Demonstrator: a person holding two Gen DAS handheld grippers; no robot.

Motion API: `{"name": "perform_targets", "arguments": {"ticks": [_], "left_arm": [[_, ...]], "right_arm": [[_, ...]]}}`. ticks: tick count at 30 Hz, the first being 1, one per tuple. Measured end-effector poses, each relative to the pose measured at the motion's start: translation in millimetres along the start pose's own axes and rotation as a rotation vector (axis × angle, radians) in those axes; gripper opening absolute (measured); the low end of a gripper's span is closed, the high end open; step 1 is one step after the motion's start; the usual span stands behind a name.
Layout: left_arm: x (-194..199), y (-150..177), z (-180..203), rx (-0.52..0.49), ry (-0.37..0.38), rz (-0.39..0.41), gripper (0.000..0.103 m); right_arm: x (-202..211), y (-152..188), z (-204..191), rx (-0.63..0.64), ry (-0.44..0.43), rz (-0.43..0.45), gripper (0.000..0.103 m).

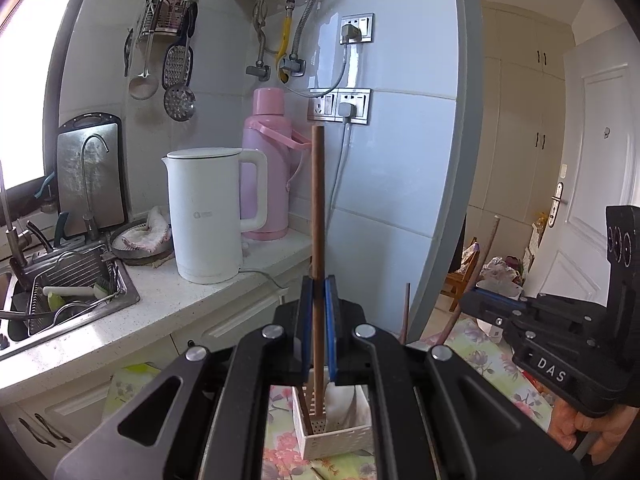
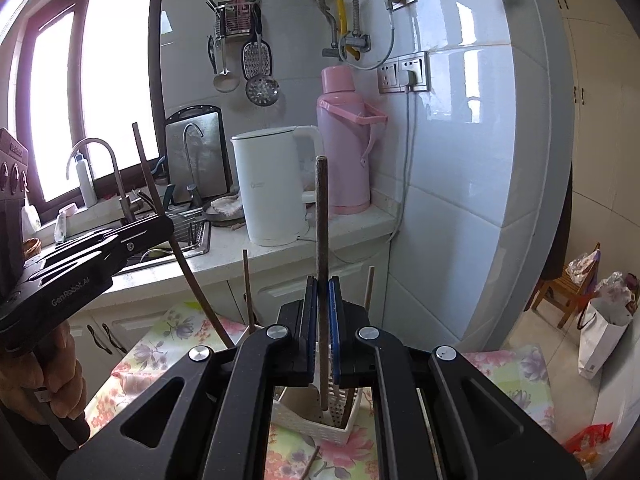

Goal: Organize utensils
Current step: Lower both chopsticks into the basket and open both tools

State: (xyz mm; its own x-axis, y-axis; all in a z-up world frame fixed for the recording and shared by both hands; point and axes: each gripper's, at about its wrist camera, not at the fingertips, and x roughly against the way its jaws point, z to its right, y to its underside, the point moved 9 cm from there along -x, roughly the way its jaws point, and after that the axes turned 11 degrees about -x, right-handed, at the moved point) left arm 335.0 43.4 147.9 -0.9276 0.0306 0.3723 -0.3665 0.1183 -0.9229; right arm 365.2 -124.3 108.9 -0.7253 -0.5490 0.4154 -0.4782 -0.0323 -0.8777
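Your left tongs [image 1: 319, 292] are clamped on a reddish-brown chopstick [image 1: 318, 200] that stands upright at the centre of the left wrist frame. Its lower end reaches down into the white perforated holder [image 1: 340, 438] at the bottom centre, beside a second stick leaning in the same compartment. That holder sits on the floral table [image 1: 480, 360].

Your right tongs [image 2: 323, 292] are closed on a greyer, rougher chopstick [image 2: 321, 220], also upright in the middle of the right wrist frame. Its tip hangs inside the white holder [image 2: 304, 416] at the bottom centre; whether it touches the bottom you cannot tell. Two more sticks [image 2: 248, 288] rise behind the tongs, left and right of them. One loose stick [image 2: 310, 460] lies on the floral cloth [image 2: 516, 376] at the bottom edge.

Each camera catches the other device at its side: the right one [image 1: 560, 332] at the right edge, the left one [image 2: 80, 264] at the left edge. A white kettle [image 1: 208, 216] and pink thermos [image 1: 266, 160] stand on the kitchen counter [image 1: 168, 300] in the background.
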Motion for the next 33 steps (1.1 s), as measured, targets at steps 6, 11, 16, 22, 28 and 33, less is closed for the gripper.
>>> {"name": "perform_targets", "arguments": {"ticks": [6, 11, 16, 22, 28, 33], "left_arm": [[-12.5, 10.6, 1.4, 0.001, 0.007, -0.018, 0.006], [-22.6, 24.4, 5.7, 0.000, 0.017, -0.039, 0.006], [-32.2, 42.1, 6.1, 0.009, 0.023, -0.073, 0.006], [-48.5, 63.7, 3.8, 0.015, 0.026, -0.139, 0.006], [-70.8, 89.1, 3.7, 0.016, 0.042, -0.273, 0.006], [-80.7, 98.1, 1.4, 0.030, 0.053, -0.297, 0.012]], "right_arm": [[-16.8, 17.7, 1.1, -0.008, 0.002, -0.046, 0.006], [-32.1, 34.2, 5.3, -0.014, 0.008, -0.088, 0.006], [-42.2, 47.3, 10.0, -0.010, 0.017, -0.122, 0.006], [-53.7, 61.5, 16.2, -0.009, 0.026, -0.173, 0.006], [-69.5, 67.3, 23.3, -0.017, 0.049, -0.221, 0.007], [-69.1, 62.9, 33.0, -0.017, 0.083, -0.202, 0.032]]}}
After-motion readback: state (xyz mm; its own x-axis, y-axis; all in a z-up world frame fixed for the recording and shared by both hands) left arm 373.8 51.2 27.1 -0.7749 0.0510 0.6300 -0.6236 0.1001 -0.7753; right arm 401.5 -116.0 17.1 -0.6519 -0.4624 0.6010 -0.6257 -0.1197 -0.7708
